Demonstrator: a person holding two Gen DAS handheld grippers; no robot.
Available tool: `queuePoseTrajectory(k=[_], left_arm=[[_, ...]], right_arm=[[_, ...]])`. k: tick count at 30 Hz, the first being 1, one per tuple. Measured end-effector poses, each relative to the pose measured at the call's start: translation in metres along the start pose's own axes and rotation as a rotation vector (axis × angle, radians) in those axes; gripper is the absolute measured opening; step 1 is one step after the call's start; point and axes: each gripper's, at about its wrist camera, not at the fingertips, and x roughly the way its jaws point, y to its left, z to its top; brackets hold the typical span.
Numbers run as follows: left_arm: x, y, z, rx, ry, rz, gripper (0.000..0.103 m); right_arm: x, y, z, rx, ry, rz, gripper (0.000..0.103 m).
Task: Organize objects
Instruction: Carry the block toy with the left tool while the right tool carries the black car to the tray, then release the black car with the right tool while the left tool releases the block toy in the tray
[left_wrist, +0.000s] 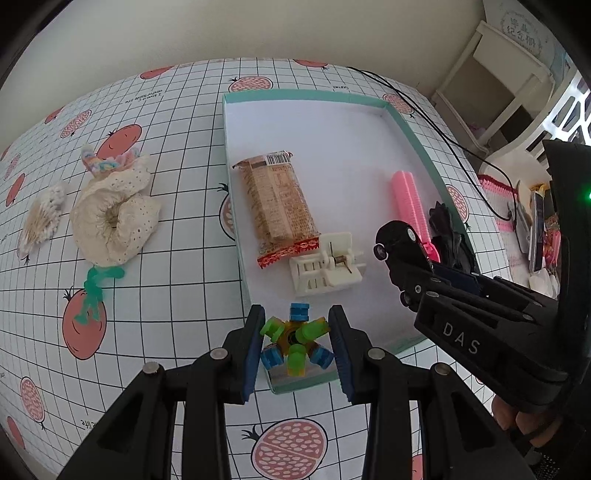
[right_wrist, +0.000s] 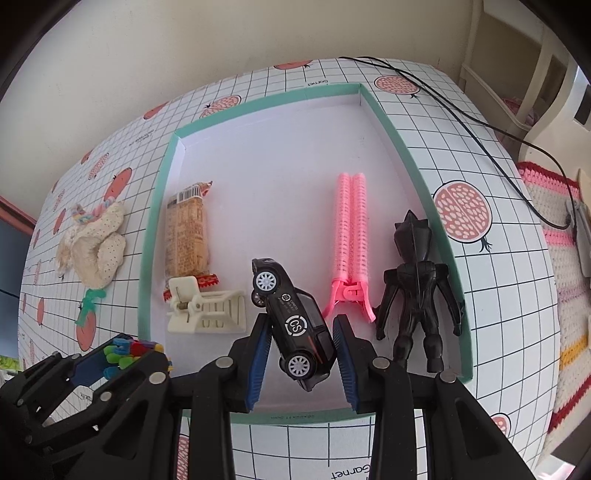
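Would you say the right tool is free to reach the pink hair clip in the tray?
Probably not yet: the right tool holds the black toy car, which it must release first; otherwise the pink hair clip lies unobstructed just ahead.

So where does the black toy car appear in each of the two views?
Left wrist: the black toy car shows at right of centre, partly hidden in the right gripper.
Right wrist: lower centre, tilted between the fingers, above the tray floor.
Shared landmark: the pink hair clip beside it.
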Motion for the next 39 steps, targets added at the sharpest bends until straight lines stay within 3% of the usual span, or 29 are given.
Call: queuePoseTrajectory(k=[14, 22, 27, 30, 35, 39], left_arm=[[0.003, -0.005, -0.002, 0.028, 0.011, 0.011, 0.037], [-0.008, 0.008, 0.003, -0.027, -0.044, 0.015, 0.037], [-0.014, 0.016, 0.004, -0.062, -0.088, 0.063, 0.038], [-0.015, 0.024, 0.007, -0.096, -0.107, 0.093, 0.047], [-0.017, 0.039, 0.006, -0.146, -0.131, 0.16, 0.067], [-0.013, 0.05, 0.006, -0.183, -0.128, 0.218, 0.072]], right_arm=[[-0.003, 0.003, -0.001, -0.009, -0.01, -0.01, 0.037], [-0.006, 0.005, 0.001, -0.019, -0.033, -0.005, 0.037], [-0.004, 0.007, 0.002, -0.03, -0.03, -0.012, 0.037], [-0.003, 0.008, 0.001, -0.035, -0.031, -0.016, 0.039], [0.0, 0.007, 0.001, -0.039, -0.03, -0.026, 0.056], [-0.001, 0.007, 0.001, -0.041, -0.038, -0.027, 0.06]])
